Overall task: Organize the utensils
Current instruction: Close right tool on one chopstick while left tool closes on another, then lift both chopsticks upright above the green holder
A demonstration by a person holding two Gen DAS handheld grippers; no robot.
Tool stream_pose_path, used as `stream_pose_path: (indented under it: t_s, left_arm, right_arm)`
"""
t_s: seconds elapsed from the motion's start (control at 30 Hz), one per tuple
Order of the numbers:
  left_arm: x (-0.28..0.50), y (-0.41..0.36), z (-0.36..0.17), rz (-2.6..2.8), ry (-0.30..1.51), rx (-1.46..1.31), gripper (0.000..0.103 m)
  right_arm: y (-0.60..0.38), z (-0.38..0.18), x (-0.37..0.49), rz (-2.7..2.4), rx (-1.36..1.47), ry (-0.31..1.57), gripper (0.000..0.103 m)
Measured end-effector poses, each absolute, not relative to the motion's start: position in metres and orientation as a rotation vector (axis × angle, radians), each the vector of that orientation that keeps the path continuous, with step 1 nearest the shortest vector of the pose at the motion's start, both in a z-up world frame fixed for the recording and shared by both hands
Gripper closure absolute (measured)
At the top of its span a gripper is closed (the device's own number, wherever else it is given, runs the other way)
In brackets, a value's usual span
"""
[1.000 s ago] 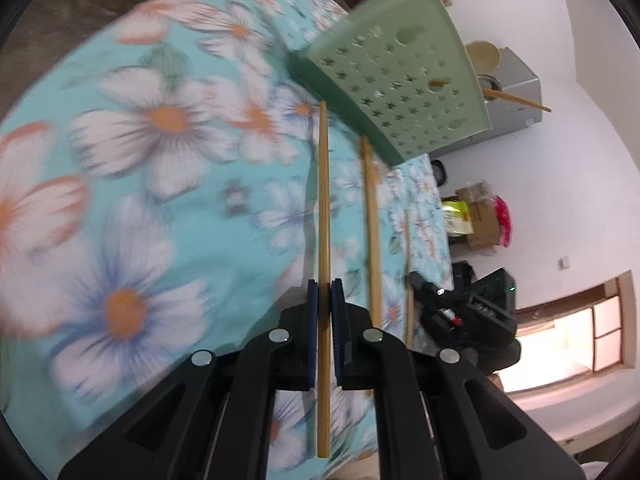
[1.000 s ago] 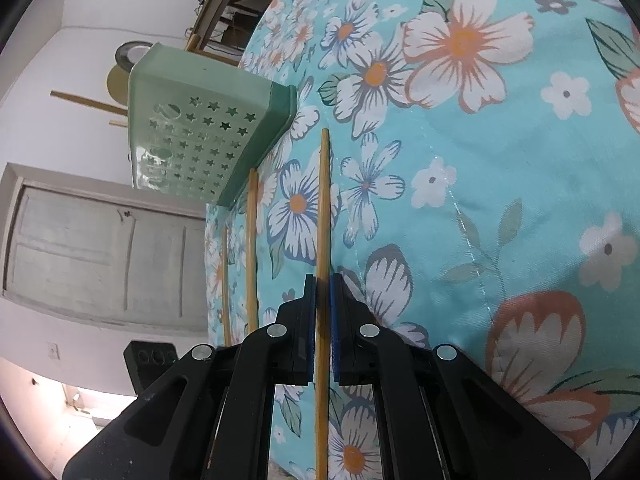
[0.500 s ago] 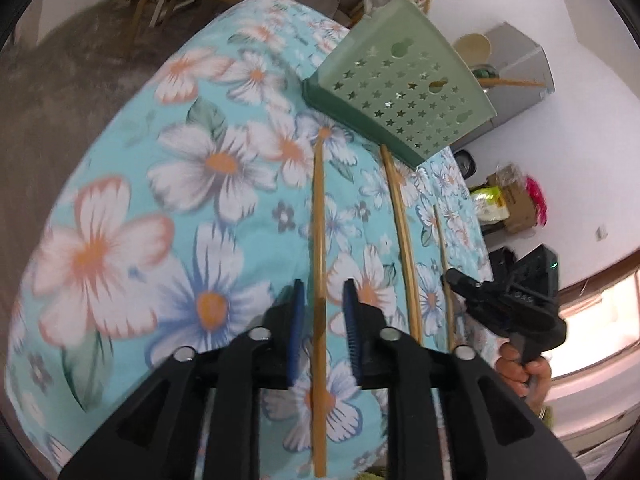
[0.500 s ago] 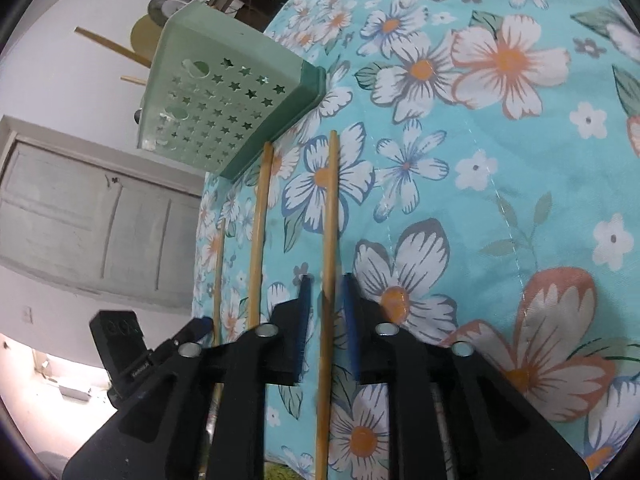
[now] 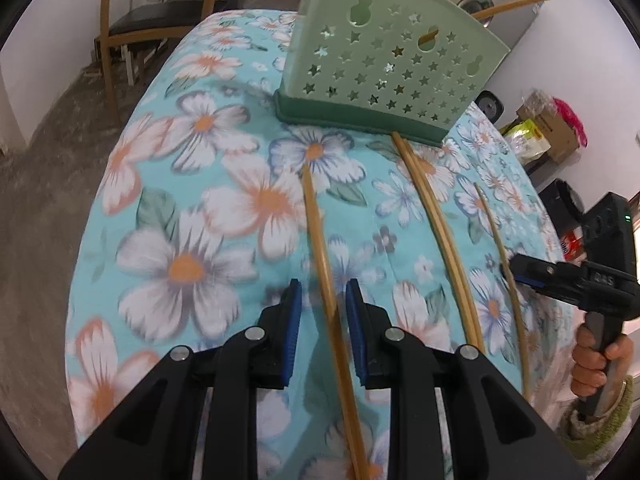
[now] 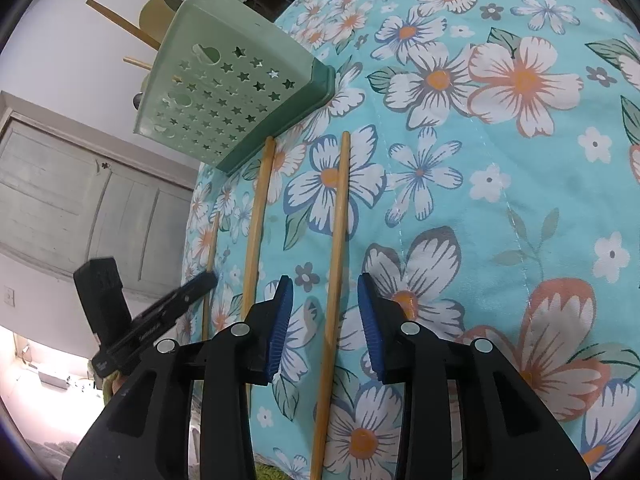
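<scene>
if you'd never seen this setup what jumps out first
The loud turquoise floral tablecloth fills both views. At its far edge stands a pale green star-punched utensil holder with chopsticks poking out the top. In front of it loose chopsticks lie in rows, and each open gripper, left gripper and right gripper, straddles one chopstick.

Matt wooden chopsticks (image 5: 320, 240), perforated plastic holder (image 5: 392, 64), probably cotton tablecloth (image 5: 192, 200)
</scene>
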State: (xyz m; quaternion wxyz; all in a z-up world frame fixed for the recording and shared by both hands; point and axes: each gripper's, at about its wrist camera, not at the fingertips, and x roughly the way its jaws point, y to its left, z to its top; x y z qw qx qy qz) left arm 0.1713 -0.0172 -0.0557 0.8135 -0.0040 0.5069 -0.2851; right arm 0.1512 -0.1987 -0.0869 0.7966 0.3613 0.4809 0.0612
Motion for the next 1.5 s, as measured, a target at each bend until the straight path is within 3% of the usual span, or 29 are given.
stream_pose_path:
  t_s: [0.4,0.6,0.83,1.5]
  left_arm:
    - [0.191,-0.040,-0.055,-0.576,1.021,0.066,0.087]
    - [0.196,-0.041,-0.056,-0.556,1.023,0.064,0.092]
    - [0.201,-0.049,-0.055,-0.538,1.010,0.091,0.092]
    - [0.174,-0.056,-0.025,-0.486,0.889,0.164,0.097]
  right_arm:
    - [-0.198,-0.074,0.175,0.041,0.642,0.998,0.069]
    - [-0.192,-0.076,0.199,-0.011,0.545,1.002,0.076]
    - [-0.188,-0.081,0.211,-0.063,0.490,0.993,0.096]
    - [-0.224,-0.028,0.161,0.023,0.636,0.851,0.099]
